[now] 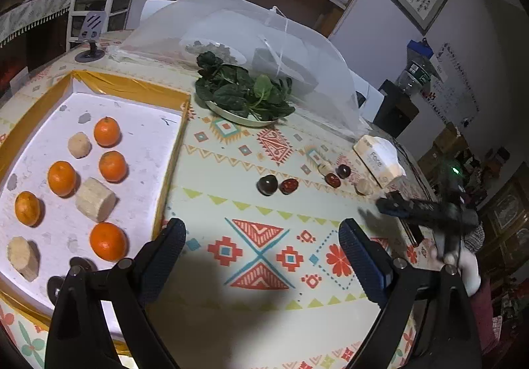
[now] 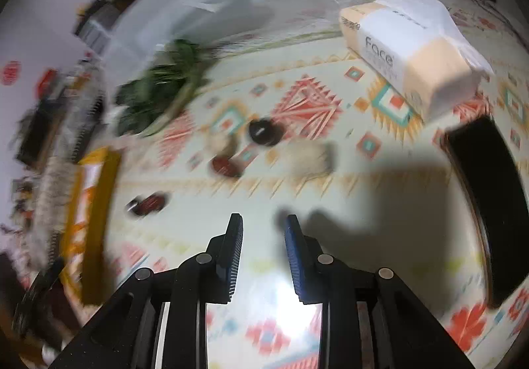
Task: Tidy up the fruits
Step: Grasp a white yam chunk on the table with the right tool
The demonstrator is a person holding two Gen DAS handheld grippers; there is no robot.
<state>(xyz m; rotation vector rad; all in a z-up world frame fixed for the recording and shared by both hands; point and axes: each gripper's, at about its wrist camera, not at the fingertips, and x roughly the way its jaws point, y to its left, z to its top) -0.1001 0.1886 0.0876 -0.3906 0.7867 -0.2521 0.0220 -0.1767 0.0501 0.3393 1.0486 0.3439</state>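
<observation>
A yellow-rimmed white tray [image 1: 172,157] at left holds several oranges [image 1: 106,131] and pale sugarcane chunks [image 1: 95,200]. On the patterned cloth lie a dark round fruit [image 1: 267,185], red dates [image 1: 289,185] and a pale chunk [image 1: 363,186]. My left gripper [image 1: 261,236] is open and empty above the cloth, right of the tray. My right gripper [image 2: 263,236] is partly open and empty; in the left wrist view it shows [image 1: 393,203] beside the tissue pack. The right wrist view is blurred; it shows a dark fruit [image 2: 264,132], a date [image 2: 225,167] and a pale chunk [image 2: 309,155] ahead.
A plate of spinach [image 1: 243,94] sits behind the fruits, beside a white mesh food cover [image 1: 264,38]. A tissue pack [image 1: 378,159] [image 2: 410,51] lies at right. A black object [image 2: 489,203] is at the right edge of the right wrist view.
</observation>
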